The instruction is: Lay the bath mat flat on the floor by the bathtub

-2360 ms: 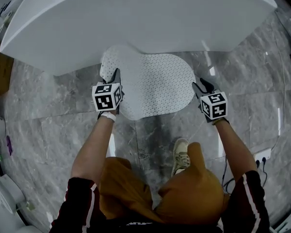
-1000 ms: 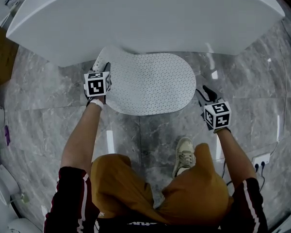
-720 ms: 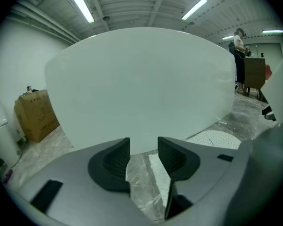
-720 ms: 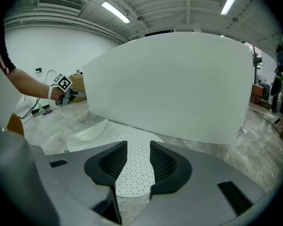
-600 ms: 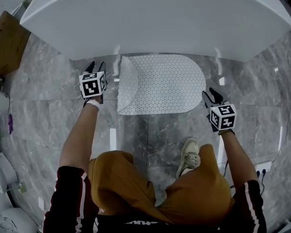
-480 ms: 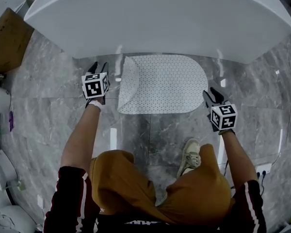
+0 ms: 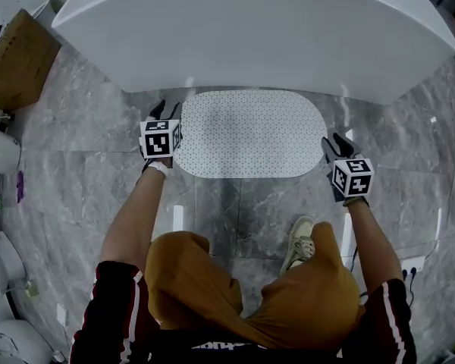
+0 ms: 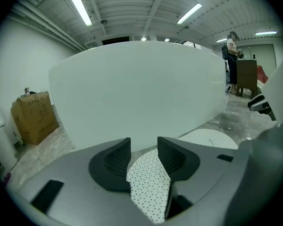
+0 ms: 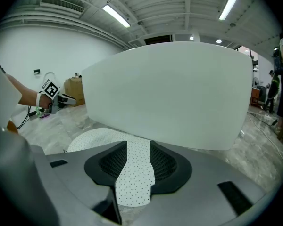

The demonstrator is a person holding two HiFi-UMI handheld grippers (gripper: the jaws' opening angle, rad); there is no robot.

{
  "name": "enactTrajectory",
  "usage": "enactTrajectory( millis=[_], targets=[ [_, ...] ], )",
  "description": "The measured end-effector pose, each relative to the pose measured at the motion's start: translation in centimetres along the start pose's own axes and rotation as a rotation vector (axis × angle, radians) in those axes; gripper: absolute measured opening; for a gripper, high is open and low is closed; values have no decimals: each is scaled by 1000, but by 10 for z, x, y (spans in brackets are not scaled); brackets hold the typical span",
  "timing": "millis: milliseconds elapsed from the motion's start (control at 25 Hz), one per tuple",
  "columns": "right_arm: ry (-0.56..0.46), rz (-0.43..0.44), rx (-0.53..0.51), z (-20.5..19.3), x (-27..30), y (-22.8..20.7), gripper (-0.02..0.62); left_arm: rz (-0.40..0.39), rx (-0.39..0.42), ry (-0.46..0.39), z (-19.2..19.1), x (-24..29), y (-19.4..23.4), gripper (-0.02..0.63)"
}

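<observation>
Head view: the white dotted bath mat (image 7: 246,135) lies spread as a flat oval on the marble floor (image 7: 83,165), its long side just beside the bathtub (image 7: 250,29). The left gripper (image 7: 169,110) sits at the mat's left end, the right gripper (image 7: 334,142) at its right end.

Left gripper view: the jaws stand apart and clamp nothing; the mat's edge shows beneath the gap, in front of the tub wall.

Right gripper view: again the jaws are parted and empty, with the mat's rounded end below.

The mat looks thin, light and limp. It is best pinched at both short ends together, or it will likely fold.
</observation>
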State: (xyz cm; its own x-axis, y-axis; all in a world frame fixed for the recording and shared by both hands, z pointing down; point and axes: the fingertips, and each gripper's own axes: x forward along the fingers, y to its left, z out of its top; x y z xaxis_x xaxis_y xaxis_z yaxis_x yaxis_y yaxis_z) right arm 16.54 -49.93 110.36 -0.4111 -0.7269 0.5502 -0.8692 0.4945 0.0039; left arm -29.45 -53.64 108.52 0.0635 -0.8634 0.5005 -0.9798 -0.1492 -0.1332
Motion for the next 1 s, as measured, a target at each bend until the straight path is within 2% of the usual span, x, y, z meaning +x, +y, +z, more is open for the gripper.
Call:
enactTrajectory(
  millis=[160,560,800,880,1000],
  targets=[
    [-18,-36,33,17,-16,-7,173,-12,-1,-19,8,-17,-3,184],
    [-60,-108,69,74,-73,-11,172,-47,56,-131,77,-68,-8,179],
    [-110,-111,102,109,-105,-3,172,-122,0,-246,134,-115,-25,179],
    [-120,-112,110,119,-111,-1,172,-149,12,-291,160,-134,-34,179],
    [-154,-108,121,142,-123,6,172,-152,72,-337,189,-163,-41,179]
  ],
)
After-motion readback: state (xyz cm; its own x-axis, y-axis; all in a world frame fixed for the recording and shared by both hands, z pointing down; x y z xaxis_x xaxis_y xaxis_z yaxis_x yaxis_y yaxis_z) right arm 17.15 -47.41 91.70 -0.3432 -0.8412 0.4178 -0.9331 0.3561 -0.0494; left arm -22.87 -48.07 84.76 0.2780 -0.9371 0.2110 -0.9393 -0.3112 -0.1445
